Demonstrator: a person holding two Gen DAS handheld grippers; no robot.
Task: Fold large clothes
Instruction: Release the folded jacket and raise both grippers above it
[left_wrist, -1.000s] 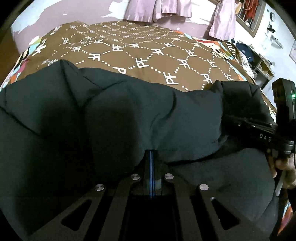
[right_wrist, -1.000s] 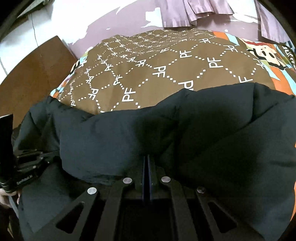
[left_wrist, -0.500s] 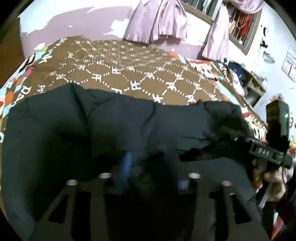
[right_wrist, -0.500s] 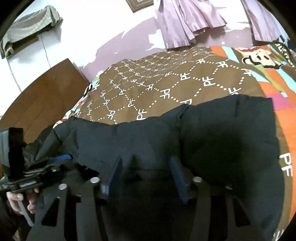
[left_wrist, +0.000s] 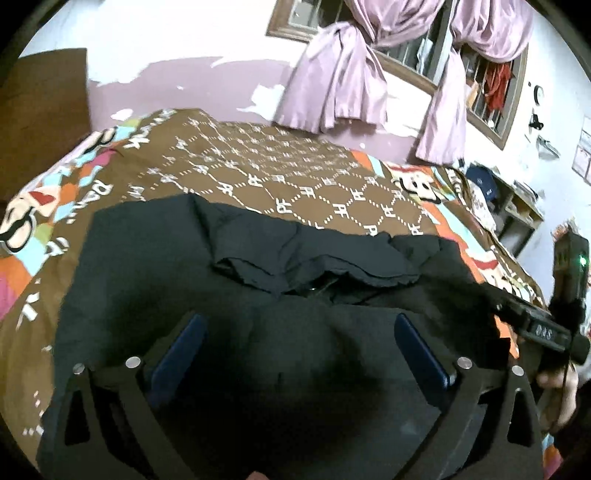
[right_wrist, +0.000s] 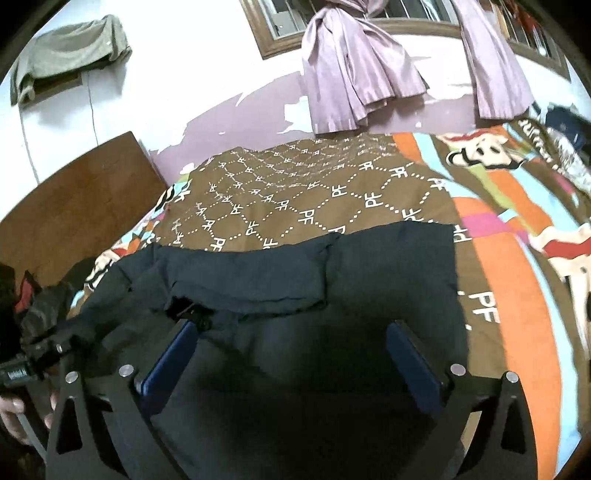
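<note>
Spread flat across a brown bedspread (left_wrist: 295, 177) patterned with white dotted diamonds and "PF" letters: a large, dark, puffy quilted jacket (left_wrist: 147, 266), filling the lower half of both views. Folded over on top of the jacket's far part, a loose flap of the same dark fabric (right_wrist: 251, 280), its rumpled edge running across the middle of the garment. Along the bedspread's sides, bright cartoon borders in orange, blue and pink.

In the left wrist view, left gripper (left_wrist: 295, 347) poised above the near part of the jacket, blue-padded fingers (left_wrist: 184, 343) spread wide apart, nothing between them but the cloth below. Impossible to tell whether the tips touch the fabric. At the right edge of this view, the right gripper (left_wrist: 532, 317), a black bar-shaped tool with a small green light, held by a hand (left_wrist: 561, 391) over the jacket's right edge.

In the right wrist view, right gripper (right_wrist: 291, 343) likewise above the near part of the jacket, blue fingers (right_wrist: 173, 350) splayed wide, grasping nothing. At the left edge, the left gripper (right_wrist: 33, 354) with a hand (right_wrist: 14, 417) beneath it, beside the jacket's left side.

Behind the bed, a white and mauve wall with peeling paint, tied lilac satin curtains (right_wrist: 354, 74) hanging at a barred window with a wooden frame, and a brown wooden headboard (right_wrist: 74, 199) at the left. High on the wall, a grey-green garment (right_wrist: 70, 51) draped over something. At the far right of the left wrist view, cluttered shelves (left_wrist: 517, 210).
</note>
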